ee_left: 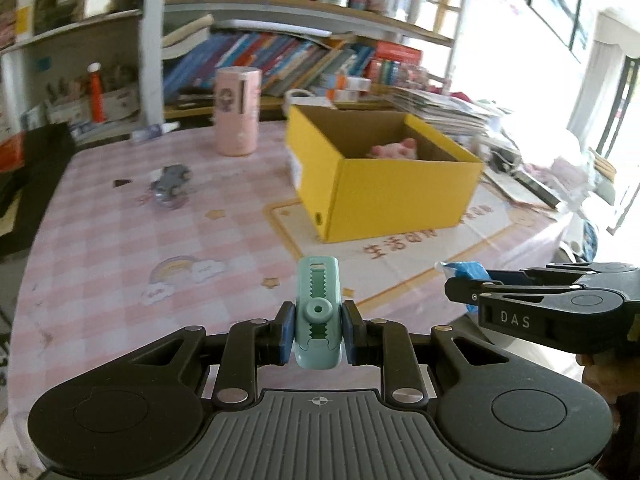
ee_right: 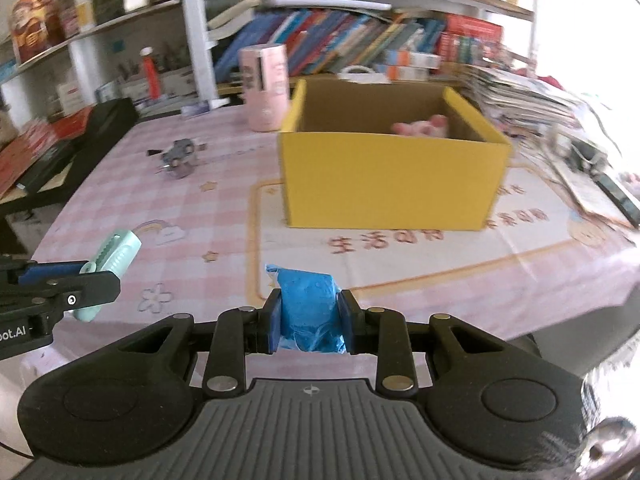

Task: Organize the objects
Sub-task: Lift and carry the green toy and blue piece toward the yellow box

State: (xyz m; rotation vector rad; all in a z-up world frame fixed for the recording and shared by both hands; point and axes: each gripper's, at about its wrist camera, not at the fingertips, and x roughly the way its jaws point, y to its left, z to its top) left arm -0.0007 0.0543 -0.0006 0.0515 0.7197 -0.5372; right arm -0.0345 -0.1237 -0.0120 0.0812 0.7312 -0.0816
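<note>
My left gripper [ee_left: 318,332] is shut on a mint green clip [ee_left: 318,308], held above the pink checked tablecloth. My right gripper [ee_right: 307,320] is shut on a blue plastic packet [ee_right: 308,304]. Each gripper shows in the other's view: the right one [ee_left: 464,294] at the right, the left one [ee_right: 100,280] at the left with the green clip [ee_right: 112,256]. An open yellow cardboard box [ee_left: 400,196] stands ahead on the table, with a pink soft toy [ee_left: 396,149] inside. The box [ee_right: 392,180] and toy [ee_right: 422,126] also show in the right wrist view.
A pink cylinder tin [ee_left: 238,112] stands behind the box. A small grey toy [ee_left: 172,184] lies on the cloth at the left. A black case [ee_right: 72,148] sits at the table's left edge. Stacked papers [ee_left: 440,108] lie at the right; bookshelves stand behind.
</note>
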